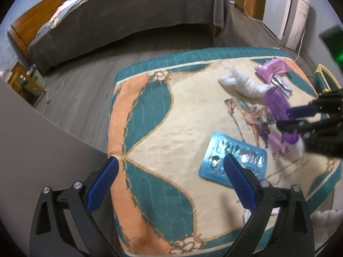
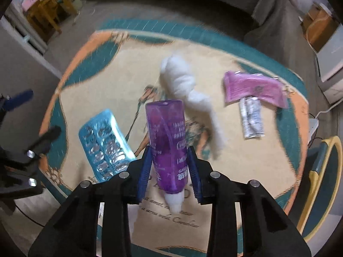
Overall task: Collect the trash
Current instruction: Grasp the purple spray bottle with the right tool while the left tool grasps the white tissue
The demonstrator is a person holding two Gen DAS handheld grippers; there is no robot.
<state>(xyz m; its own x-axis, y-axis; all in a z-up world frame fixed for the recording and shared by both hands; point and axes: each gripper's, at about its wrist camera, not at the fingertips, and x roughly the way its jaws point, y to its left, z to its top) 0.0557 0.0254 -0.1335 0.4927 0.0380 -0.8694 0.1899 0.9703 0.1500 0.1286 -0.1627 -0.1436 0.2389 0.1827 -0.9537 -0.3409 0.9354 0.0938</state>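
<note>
The right gripper (image 2: 169, 162) clamps the purple bottle (image 2: 167, 141), whose contents I cannot tell, above the patterned cushion (image 2: 214, 171). Just left of the bottle lies the blue blister pack (image 2: 105, 143), with the left gripper (image 1: 171, 171) open-jawed over it.

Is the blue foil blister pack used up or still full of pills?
Mostly used: the blue foil blister pack shows crushed, torn silver pockets across its face. Whether any pill remains, cannot tell.

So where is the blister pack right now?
The blister pack lies flat on the cloth, just ahead of the left gripper in its view; in the right wrist view it lies left of the purple bottle.
</note>
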